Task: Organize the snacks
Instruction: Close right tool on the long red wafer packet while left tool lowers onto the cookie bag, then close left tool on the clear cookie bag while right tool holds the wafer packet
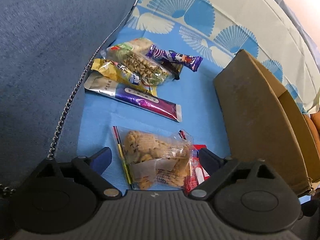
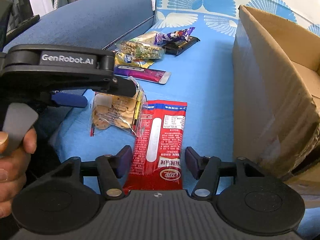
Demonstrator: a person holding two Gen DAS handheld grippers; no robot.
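Note:
A clear bag of biscuits [image 1: 152,148] lies on the blue cloth between the wide-open fingers of my left gripper [image 1: 156,159]; neither pad presses on it. In the right wrist view the left gripper [image 2: 110,96] hovers over that bag [image 2: 118,118] from the left. A red snack packet [image 2: 160,136] lies lengthwise between the fingers of my right gripper [image 2: 158,161], with small gaps on both sides. Its corner [image 1: 197,172] peeks out beside the biscuit bag. An open cardboard box [image 2: 270,92] stands to the right.
Further back lies a pile of snacks: a purple-and-silver bar [image 1: 150,104], a yellow pouch [image 1: 116,72], a bag of nuts [image 1: 144,66] and a purple wrapper [image 1: 176,57]. A blue cushion [image 1: 40,60] borders the left side. A hand [image 2: 12,160] holds the left gripper's handle.

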